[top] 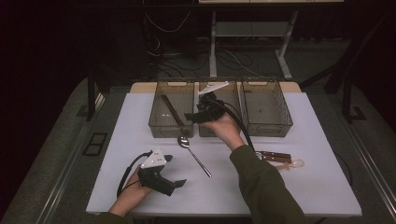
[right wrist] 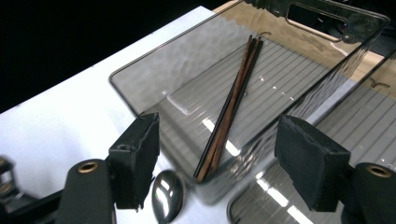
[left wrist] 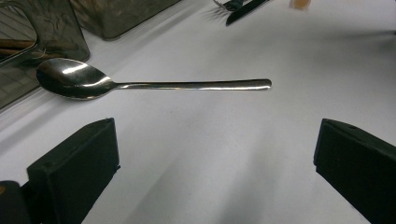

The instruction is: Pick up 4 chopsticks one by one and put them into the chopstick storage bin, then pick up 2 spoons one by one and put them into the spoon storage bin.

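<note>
A metal spoon (top: 194,156) lies on the white table (top: 303,135) with its bowl near the bins; in the left gripper view the spoon (left wrist: 140,84) lies crosswise just ahead of the jaws. My left gripper (top: 173,170) (left wrist: 210,163) rests near the table's front left, open and empty. My right gripper (top: 192,115) (right wrist: 217,158) hovers at the front of the left bin (top: 159,126), open with nothing between its fingers. Dark chopsticks (top: 172,111) (right wrist: 231,105) lie loose in that bin (right wrist: 280,70). The spoon's bowl (right wrist: 167,196) shows below the right gripper.
Two more smoky clear bins, middle (top: 231,93) and right (top: 266,107), stand side by side at the table's back. A wooden-handled knife (top: 273,156) and a small pale utensil (top: 295,163) lie at the right, beside the person's right sleeve.
</note>
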Motion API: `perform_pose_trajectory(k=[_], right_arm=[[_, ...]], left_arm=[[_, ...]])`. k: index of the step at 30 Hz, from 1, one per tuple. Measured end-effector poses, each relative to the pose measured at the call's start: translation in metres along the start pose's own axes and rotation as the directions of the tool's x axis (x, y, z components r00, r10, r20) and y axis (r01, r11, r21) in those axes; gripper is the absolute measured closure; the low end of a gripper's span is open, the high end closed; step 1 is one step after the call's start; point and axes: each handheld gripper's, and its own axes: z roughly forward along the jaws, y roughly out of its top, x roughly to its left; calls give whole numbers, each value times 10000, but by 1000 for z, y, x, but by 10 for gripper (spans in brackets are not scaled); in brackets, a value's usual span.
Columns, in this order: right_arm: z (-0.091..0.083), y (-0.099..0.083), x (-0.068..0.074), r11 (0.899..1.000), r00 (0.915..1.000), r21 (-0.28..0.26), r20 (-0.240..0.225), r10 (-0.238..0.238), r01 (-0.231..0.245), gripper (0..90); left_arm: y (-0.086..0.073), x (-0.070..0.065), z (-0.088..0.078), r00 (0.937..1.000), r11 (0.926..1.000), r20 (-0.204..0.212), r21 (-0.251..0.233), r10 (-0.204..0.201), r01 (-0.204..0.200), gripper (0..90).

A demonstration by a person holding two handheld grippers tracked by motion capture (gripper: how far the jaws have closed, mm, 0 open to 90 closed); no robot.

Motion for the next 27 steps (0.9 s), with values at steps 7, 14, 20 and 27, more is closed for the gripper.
perform_pose_trajectory(k=[7,14,20,27], right_arm=[[-21,-19,0,9998,9998,-188,-174,-115,112,305],[-42,-35,-2,9993,9991,-371,-411,-112,97,300],[-59,-51,-4,9985,9981,-527,-586,-189,158,297],[-80,-75,-9,9988,9986,-478,-513,-83,58,307]], left_arm=[[0,-1,0,9999,10000,-102,55,-16,16,0],[0,0,0,9999,10000,-144,63,-73,74,0],[0,0,-1,9998,10000,-171,79,-32,34,0],[0,0,0,9997,9999,-232,159,41,-37,0]])
